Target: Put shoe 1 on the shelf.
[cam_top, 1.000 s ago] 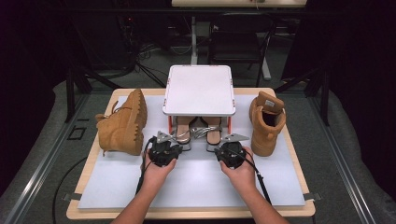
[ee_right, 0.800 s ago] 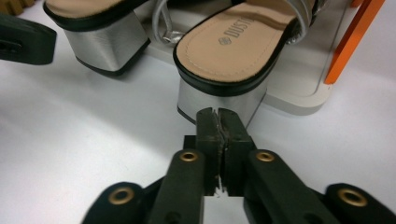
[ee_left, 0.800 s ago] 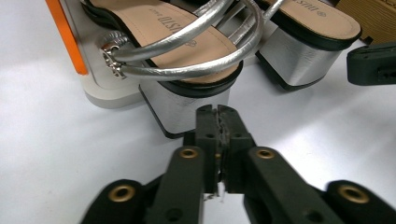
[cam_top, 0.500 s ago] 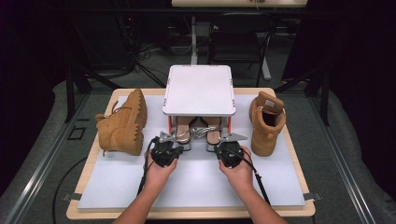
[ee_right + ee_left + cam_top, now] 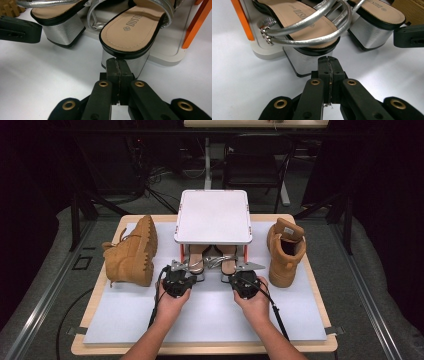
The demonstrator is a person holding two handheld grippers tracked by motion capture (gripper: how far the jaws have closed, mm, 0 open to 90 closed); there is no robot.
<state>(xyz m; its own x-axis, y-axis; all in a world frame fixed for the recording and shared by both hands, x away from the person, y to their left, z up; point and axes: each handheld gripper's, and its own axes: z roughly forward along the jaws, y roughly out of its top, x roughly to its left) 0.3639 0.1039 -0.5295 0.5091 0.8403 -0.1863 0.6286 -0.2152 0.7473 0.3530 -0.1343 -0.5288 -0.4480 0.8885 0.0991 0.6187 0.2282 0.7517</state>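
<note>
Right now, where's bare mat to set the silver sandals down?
Free: the white mat between the person's forearms, and its near corners outside them. Crowded: under the white-topped, orange-legged shelf, where the silver block-heel sandals sit against the shut left gripper and right gripper, flanked by two tan lace-up boots.

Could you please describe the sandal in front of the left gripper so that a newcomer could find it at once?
Find the white rack mid-table, between two tan boots. Under it stand two silver sandals; this sandal is the one nearer the boot lying on its side. Its block heel faces the left gripper.
</note>
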